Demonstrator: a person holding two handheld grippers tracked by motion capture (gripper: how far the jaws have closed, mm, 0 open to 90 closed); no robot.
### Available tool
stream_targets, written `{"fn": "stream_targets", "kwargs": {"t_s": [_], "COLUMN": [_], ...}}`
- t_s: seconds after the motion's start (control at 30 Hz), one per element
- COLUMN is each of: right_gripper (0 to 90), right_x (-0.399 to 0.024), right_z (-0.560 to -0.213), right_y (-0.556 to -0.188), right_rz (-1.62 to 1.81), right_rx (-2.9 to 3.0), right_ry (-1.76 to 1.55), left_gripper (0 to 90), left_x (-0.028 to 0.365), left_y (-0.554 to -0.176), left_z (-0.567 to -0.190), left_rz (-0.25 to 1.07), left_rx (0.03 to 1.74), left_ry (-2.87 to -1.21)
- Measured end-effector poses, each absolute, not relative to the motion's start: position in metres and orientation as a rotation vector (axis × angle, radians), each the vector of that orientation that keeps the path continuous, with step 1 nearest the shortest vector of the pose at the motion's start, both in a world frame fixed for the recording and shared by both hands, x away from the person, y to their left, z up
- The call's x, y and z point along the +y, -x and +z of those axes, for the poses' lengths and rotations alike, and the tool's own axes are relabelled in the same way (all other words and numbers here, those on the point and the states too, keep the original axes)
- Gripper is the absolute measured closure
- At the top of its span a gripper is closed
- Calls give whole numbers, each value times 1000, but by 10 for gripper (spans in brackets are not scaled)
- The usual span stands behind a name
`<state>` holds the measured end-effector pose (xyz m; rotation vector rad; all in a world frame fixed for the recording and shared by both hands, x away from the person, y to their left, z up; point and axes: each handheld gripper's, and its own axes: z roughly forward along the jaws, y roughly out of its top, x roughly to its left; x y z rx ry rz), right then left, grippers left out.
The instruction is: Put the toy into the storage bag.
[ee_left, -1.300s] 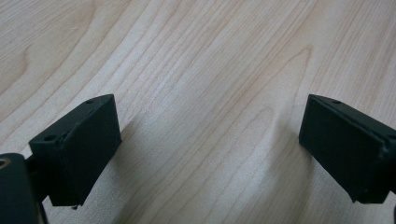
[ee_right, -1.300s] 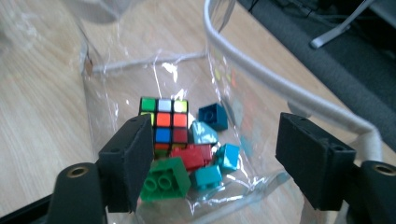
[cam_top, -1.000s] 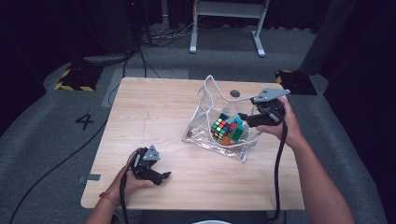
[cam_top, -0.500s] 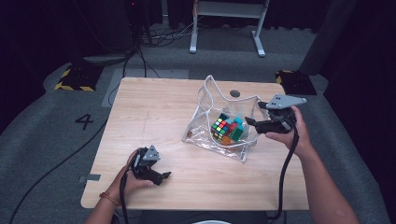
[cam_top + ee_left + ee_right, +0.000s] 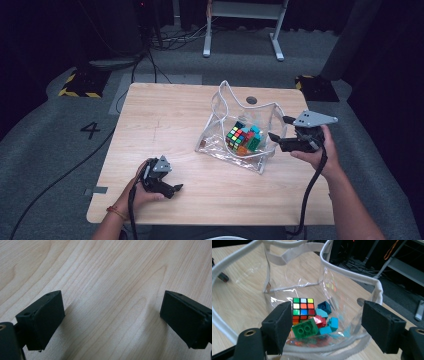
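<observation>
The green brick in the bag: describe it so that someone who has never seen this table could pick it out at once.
On the wooden table stands a clear bag with a white rim, open at the top. Inside, a puzzle cube lies among loose bricks. The green brick lies in front of that cube, beside a red brick; it alone is green, the others red or teal.

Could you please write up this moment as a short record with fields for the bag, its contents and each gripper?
bag: clear bag with white trim, standing open on the wooden table
contents: puzzle cube, green brick, red and teal bricks
left gripper: open, holding nothing, near the table's front edge
right gripper: open, holding nothing, at the bag's right rim
contact: whether the right gripper touches the rim is unclear
</observation>
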<state>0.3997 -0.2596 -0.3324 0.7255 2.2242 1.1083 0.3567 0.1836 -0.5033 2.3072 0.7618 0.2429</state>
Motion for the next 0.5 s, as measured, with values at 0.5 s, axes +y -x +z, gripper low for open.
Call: {"fn": "stream_targets", "kwargs": {"t_s": [0.5], "right_gripper": [255], "right_x": [-279], "right_z": [-342], "right_y": [-380], "right_rz": [1150], "right_rx": [2173], "right_ry": [-747], "left_gripper": [57], "left_x": [184], "left_y": [-357], "left_z": [-503], "left_rz": [243], "left_rx": [762], "left_ry": [-2307]}}
